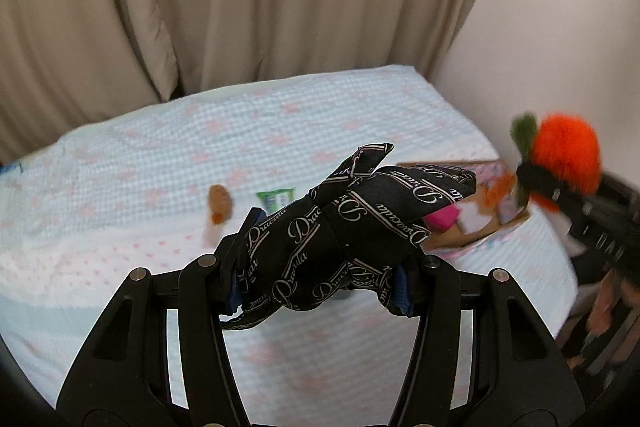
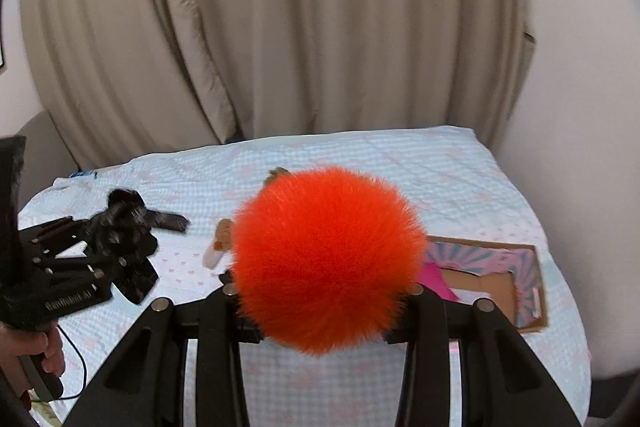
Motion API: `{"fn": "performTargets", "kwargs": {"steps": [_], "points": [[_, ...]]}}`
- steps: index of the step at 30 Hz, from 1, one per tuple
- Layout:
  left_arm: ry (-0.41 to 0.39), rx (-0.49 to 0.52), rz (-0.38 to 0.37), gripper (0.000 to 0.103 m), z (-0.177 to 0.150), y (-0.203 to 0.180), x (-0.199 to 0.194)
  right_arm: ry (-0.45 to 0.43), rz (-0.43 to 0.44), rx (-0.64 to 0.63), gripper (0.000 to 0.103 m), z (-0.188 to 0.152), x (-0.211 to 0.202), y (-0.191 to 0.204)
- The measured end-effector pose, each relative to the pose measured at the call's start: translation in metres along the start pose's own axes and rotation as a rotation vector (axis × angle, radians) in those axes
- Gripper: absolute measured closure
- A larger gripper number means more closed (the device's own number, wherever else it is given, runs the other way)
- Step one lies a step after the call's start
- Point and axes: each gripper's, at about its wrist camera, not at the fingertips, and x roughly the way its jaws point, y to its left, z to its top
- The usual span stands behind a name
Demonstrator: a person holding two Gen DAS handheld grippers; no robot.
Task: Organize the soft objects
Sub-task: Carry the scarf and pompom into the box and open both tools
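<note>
My left gripper is shut on a black cloth printed with white script, held above the bed. It also shows at the left of the right wrist view. My right gripper is shut on an orange fluffy ball with a green tuft, held above the bed. The ball shows blurred at the right of the left wrist view. An open cardboard box lies on the bed at the right, with something pink inside. It also shows in the left wrist view.
The bed has a light blue checked cover with pink marks. A small brown soft toy and a green packet lie mid-bed. Beige curtains hang behind; a white wall stands at the right.
</note>
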Motion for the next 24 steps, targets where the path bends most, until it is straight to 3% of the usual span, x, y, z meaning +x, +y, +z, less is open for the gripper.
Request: {"fn": "performTargets", "kwargs": {"steps": [5, 11, 18, 24], "points": [[-0.011, 0.001, 0.011, 0.051, 0.018, -0.065, -0.007, 0.012, -0.013, 0.050, 0.067, -0.002, -0.029, -0.056], [-0.003, 0.021, 0.003, 0.051, 0.033, -0.147, 0.024, 0.034, -0.039, 0.074, 0.067, -0.003, -0.040, -0.133], [0.091, -0.008, 0.003, 0.051, 0.039, -0.220, 0.103, 0.087, -0.048, 0.079, 0.067, -0.009, -0.008, -0.216], [0.202, -0.035, 0.027, 0.051, 0.036, -0.247, 0.187, 0.155, -0.038, 0.086, 0.067, -0.024, 0.043, -0.267]]}}
